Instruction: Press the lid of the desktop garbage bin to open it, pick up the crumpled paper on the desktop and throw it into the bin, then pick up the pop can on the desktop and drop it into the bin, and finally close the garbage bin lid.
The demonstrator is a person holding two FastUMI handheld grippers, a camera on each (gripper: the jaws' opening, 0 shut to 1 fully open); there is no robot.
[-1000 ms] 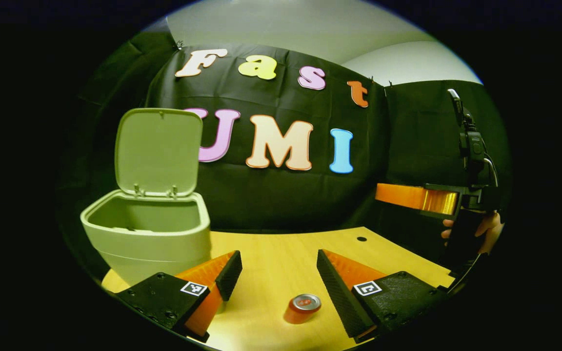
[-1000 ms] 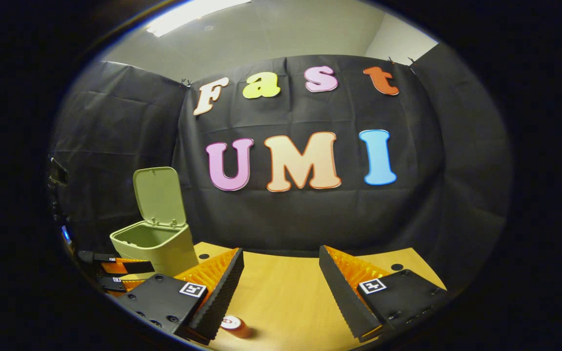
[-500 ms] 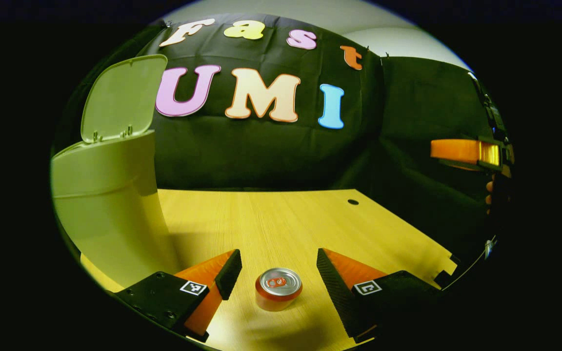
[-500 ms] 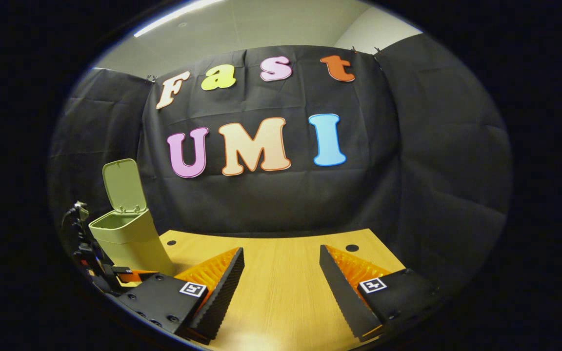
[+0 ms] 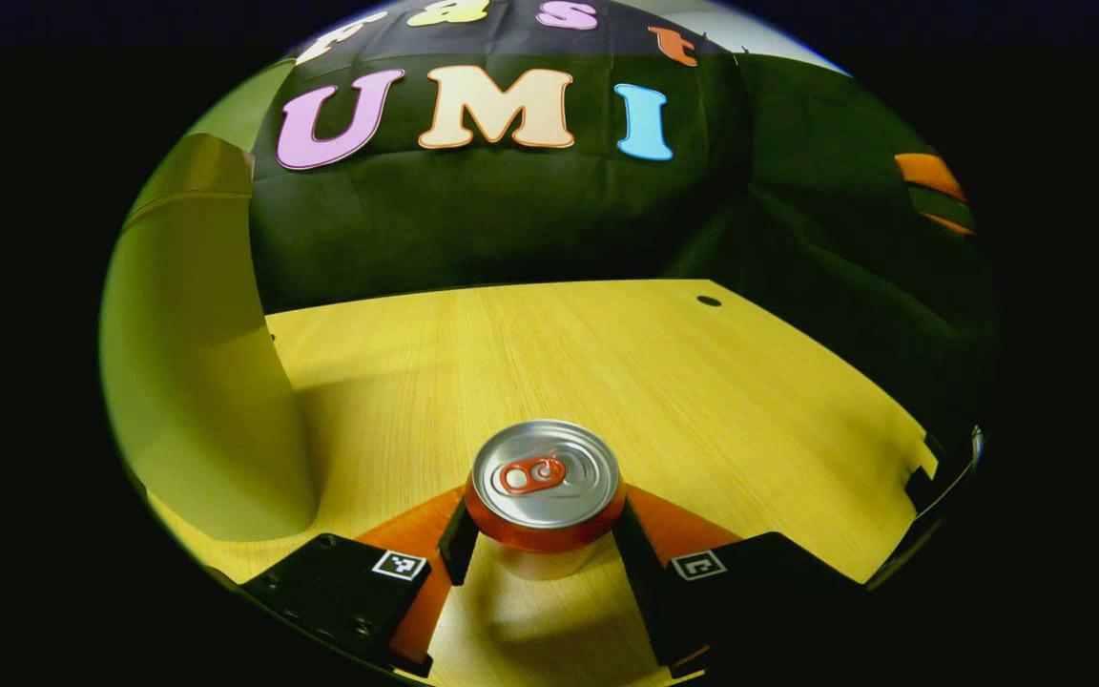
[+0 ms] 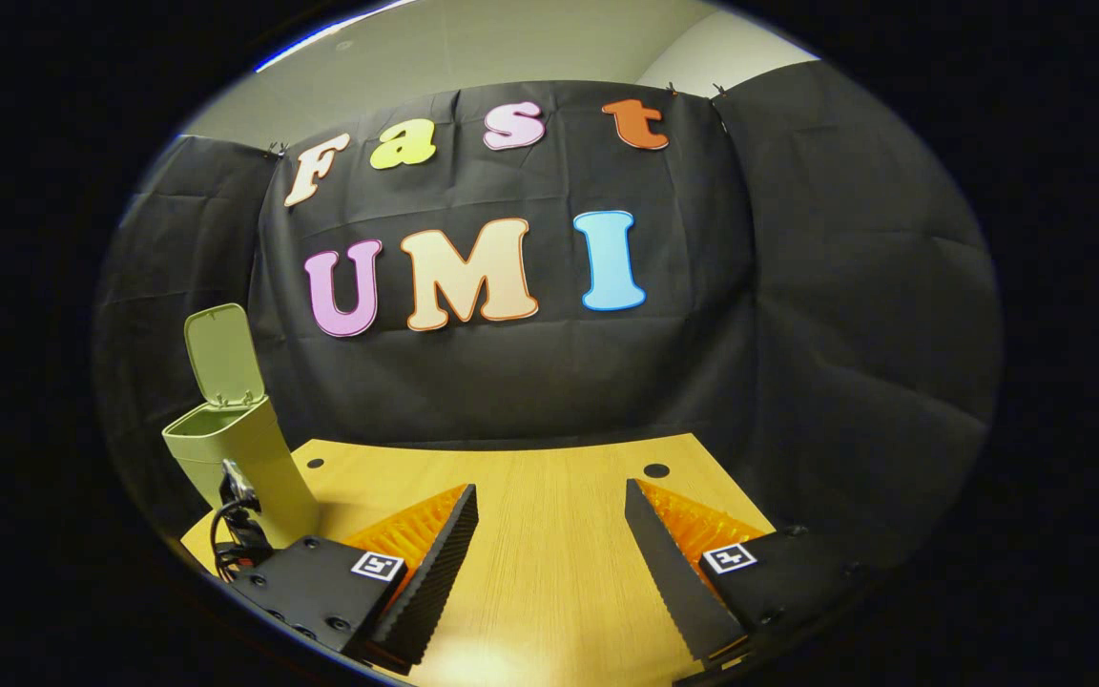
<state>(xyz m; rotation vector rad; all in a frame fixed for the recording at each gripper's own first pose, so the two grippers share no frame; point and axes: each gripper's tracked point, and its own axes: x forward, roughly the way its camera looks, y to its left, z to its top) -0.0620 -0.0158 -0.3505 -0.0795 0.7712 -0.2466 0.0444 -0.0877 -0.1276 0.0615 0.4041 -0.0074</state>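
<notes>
Left gripper view looks down on the pop can (image 5: 545, 482), which stands upright on the wooden desktop (image 5: 607, 353) right between the two fingers of the left gripper (image 5: 542, 534). The fingers sit close against the can's sides at 9 and 3 o'clock, narrowed to about the can's width; whether both pads truly press on it I cannot tell from here. The can's silver top with its pull tab faces up. The garbage bin (image 5: 196, 363) rises at about 10 o'clock from the can, its pale green wall near the gripper but apart from it. At 2 o'clock, by the edge of the view, a bit of the other gripper shows against the black cloth. A small round hole (image 5: 708, 301) marks the desktop toward 1 o'clock.

Right gripper view has the right gripper (image 6: 549, 539) held above the bare desktop, its jaws wide apart with nothing between them. The bin (image 6: 239, 458) stands at 9 o'clock from those fingers, near the back-left corner of the desk, with its lid (image 6: 218, 355) tipped up and open. Just in front of the bin a black piece of the left gripper with a cable (image 6: 235, 520) pokes up. The crumpled paper I cannot make out on the desk.
</notes>
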